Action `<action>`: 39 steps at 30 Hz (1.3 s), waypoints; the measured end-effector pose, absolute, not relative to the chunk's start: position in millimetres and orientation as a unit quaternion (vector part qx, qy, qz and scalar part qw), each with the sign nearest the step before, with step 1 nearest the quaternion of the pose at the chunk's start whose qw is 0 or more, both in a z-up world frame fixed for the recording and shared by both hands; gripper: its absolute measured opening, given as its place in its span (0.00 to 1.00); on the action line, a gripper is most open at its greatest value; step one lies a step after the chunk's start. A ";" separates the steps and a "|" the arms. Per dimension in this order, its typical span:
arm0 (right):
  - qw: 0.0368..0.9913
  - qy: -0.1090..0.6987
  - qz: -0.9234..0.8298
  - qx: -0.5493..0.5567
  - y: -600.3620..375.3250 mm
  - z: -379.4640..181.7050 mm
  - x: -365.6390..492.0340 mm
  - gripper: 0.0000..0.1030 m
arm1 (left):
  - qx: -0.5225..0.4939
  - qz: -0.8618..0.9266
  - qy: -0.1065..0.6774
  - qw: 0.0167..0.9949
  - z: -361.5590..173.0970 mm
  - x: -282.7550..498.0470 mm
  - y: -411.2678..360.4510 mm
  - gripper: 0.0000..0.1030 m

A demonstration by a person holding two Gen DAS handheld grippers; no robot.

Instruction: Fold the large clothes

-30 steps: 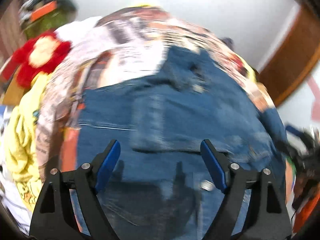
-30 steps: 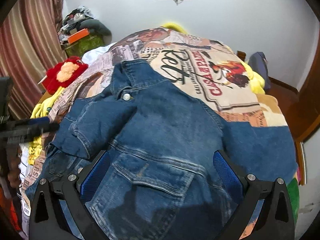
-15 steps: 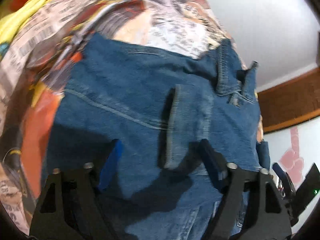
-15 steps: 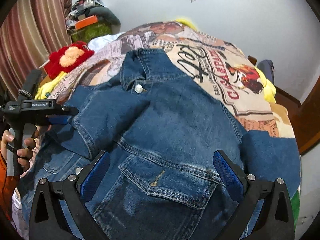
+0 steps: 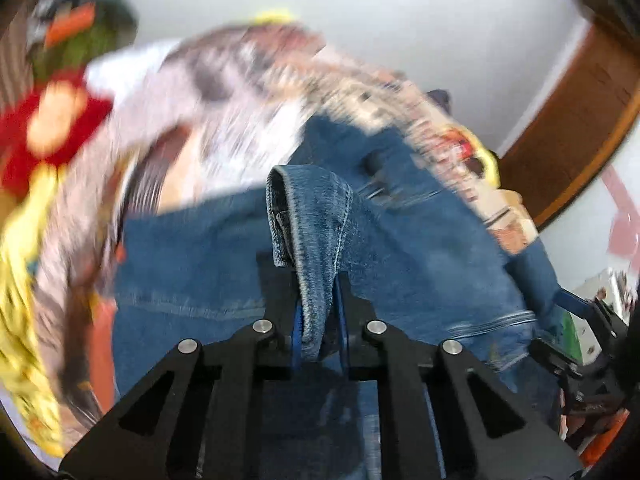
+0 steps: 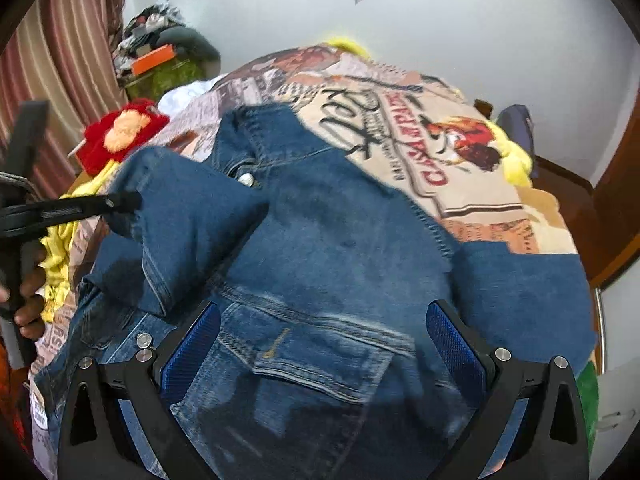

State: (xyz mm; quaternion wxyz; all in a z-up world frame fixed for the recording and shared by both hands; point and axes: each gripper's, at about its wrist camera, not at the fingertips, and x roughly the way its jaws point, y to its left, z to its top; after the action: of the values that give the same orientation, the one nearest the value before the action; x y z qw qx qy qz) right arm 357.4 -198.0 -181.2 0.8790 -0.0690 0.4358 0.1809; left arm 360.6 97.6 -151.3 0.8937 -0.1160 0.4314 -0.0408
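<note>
Left gripper (image 5: 318, 332) clamped tight on denim jacket (image 6: 320, 248) sleeve cuff (image 5: 308, 216), raised. Right gripper (image 6: 324, 344) spread wide, holding nothing, over chest pocket (image 6: 316, 356) at 6 o'clock. Jacket lies on printed bedspread (image 6: 460, 152).

Printed bedspread (image 6: 460, 184) (rooster motif) carries denim jacket (image 6: 328, 248); red plush (image 6: 120, 136).

the left wrist view looks forward along its own fingers from very close above the denim jacket (image 5: 400, 248), facing up the bed toward the white wall (image 5: 400, 20), and is blurred. the right wrist view sits a little higher and further back over the same jacket (image 6: 320, 240), facing the same wall (image 6: 480, 20). both share the jacket, the printed bedspread (image 6: 420, 140) and the red plush toy (image 6: 120, 132).
</note>
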 end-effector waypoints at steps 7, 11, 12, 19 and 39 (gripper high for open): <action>0.898 0.414 0.150 -0.022 -249.4 -155.7 351.1 1.00 | -0.046 -0.120 0.392 0.911 -89.7 360.1 12.3 0.06; 0.901 0.413 0.133 0.001 -278.8 -146.8 345.8 1.00 | -0.019 -0.153 0.401 0.903 -91.9 362.1 -29.9 0.06; 0.902 0.412 0.127 0.006 -286.3 -145.2 344.2 0.99 | -0.015 -0.160 0.408 0.899 -95.4 361.9 -37.6 0.06; 0.896 0.425 0.126 0.024 -308.6 -142.2 339.5 1.00 | -0.024 -0.217 0.441 0.871 -106.5 347.9 -68.1 0.07; 0.823 0.538 0.174 0.056 -225.3 -219.8 410.5 0.72 | -0.023 0.062 0.489 0.870 -191.4 302.6 162.8 0.56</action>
State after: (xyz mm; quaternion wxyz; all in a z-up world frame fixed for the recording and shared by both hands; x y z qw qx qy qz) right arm 410.5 -225.3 -219.8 0.8228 0.0558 0.5382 0.1739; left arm 302.6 162.8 -191.4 0.8695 -0.0229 0.4895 0.0619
